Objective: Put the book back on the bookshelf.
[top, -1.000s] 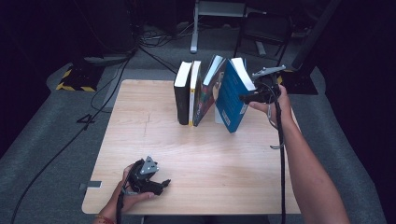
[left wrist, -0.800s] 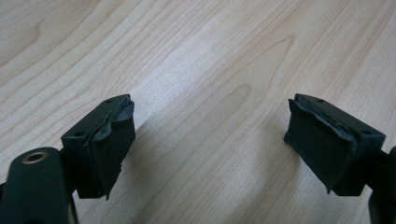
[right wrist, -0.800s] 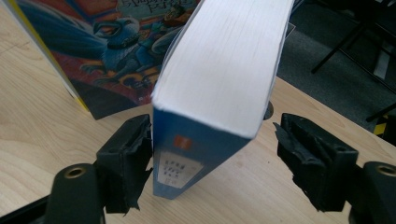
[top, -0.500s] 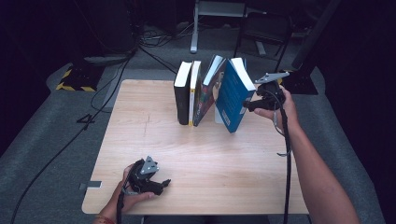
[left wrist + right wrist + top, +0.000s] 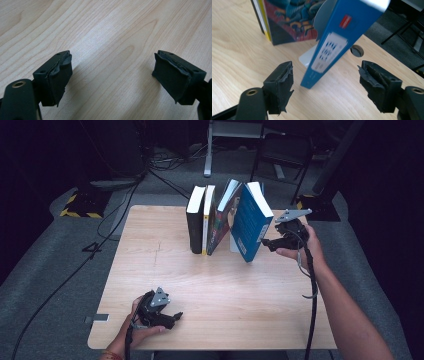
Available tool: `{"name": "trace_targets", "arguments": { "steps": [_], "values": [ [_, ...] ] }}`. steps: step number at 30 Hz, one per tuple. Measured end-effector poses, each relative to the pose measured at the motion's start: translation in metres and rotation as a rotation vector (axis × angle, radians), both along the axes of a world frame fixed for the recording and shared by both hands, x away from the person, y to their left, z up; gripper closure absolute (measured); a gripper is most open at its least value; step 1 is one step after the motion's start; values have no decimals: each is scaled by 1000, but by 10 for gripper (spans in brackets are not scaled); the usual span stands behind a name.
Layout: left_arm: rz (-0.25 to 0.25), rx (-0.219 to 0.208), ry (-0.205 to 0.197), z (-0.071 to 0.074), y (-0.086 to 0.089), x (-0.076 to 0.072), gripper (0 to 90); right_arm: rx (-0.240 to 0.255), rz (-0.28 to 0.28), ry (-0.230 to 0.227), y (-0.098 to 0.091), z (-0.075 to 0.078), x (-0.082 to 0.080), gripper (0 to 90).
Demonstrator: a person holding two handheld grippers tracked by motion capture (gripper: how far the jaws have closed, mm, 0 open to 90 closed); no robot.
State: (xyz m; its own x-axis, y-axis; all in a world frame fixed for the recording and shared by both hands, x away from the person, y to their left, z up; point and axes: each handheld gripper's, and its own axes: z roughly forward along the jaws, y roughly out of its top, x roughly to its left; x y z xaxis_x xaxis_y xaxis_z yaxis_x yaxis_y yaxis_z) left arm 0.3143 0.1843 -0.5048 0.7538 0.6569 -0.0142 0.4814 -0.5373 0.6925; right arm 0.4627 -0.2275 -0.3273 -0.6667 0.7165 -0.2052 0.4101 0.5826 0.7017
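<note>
At the table's far edge, toward one o'clock from its centre, the blue book point(image 5: 249, 222) stands as the outermost of a row of four, tilted so its top leans over toward the colourful illustrated book point(image 5: 221, 217) beside it, with a yellow-spined book point(image 5: 207, 218) and a black book point(image 5: 194, 219) upright farther along toward eleven o'clock. The right gripper point(image 5: 270, 243) sits just at the blue book's three-o'clock side, and in the right gripper view point(image 5: 325, 87) its jaws stand wide apart with the blue spine rising between them, neither pad pressing on it. I judge the step in hand to be taking hold of this book by its spine, and doing it well means centring the spine between the pads, pushing in until both pads cover the boards rather than just the corner, then closing squarely so the leaning book does not twist or knock its neighbours over. A white bookend point(image 5: 308, 58) seems to sit at the foot of the row, and a round cable hole point(image 5: 356, 51) shows in the wooden table point(image 5: 240, 290) behind it; no container with contents is visible. Down at seven o'clock the left gripper point(image 5: 176, 316) rests on the tabletop near the front edge, its jaws spread with nothing but bare wood between them.
</note>
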Motion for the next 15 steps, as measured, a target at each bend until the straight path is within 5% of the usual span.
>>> {"name": "trace_targets", "arguments": {
  "steps": [15],
  "values": [
    [0, 0, 2, 0, 0, 0, 155, -111, -26, 41, -16, -53, -17, 267]
  ]
}}
